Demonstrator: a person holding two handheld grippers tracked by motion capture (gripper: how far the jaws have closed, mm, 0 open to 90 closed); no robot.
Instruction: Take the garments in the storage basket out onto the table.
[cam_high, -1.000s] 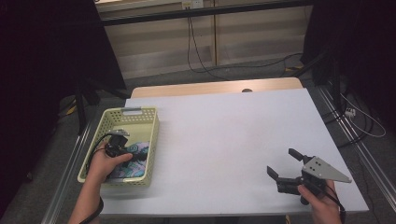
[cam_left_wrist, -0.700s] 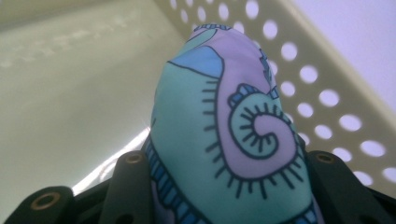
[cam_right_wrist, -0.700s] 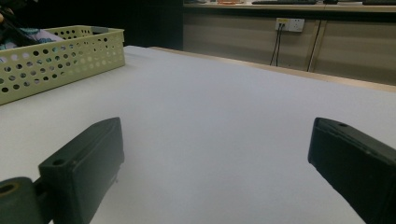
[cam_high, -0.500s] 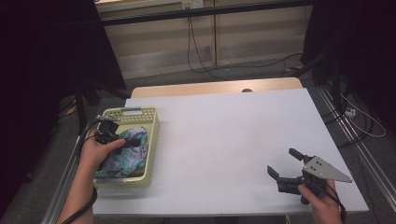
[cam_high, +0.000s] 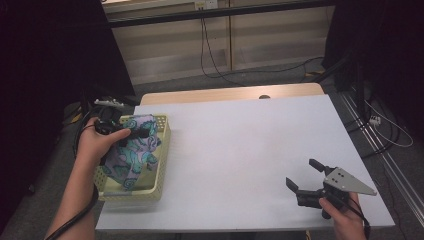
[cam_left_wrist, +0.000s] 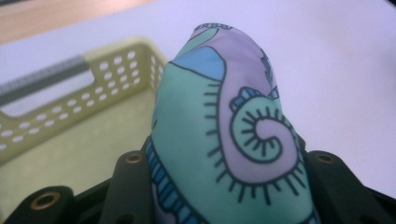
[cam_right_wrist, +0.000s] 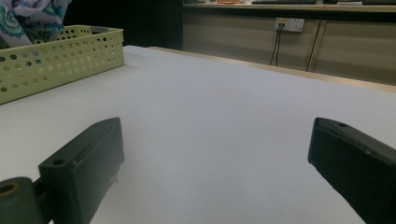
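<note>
The left hand-held gripper (cam_high: 131, 134) has come up out of the basket (cam_high: 161, 165) since a second ago, and the patterned cloth (cam_high: 134, 150) has come with it: then it lay bunched on the basket floor, now it hangs from the jaws above the rim, its lower end still dangling inside. That suggests the cloth is being taken out, with the white desk (cam_high: 240, 145) as the likely place to put it. The jaws are clamped on a thick fold of the cloth (cam_left_wrist: 224, 140), which bulges up between them in the left gripper view. The fabric looks thin, smooth and limp, printed with teal, lilac and blue spirals outlined in black. The basket is pale yellow-green plastic, rectangular, its walls dotted with small round holes. The right hand-held gripper (cam_high: 306, 179) rests near the desk's front right corner, jaws wide apart and holding nothing, unmoved.
</note>
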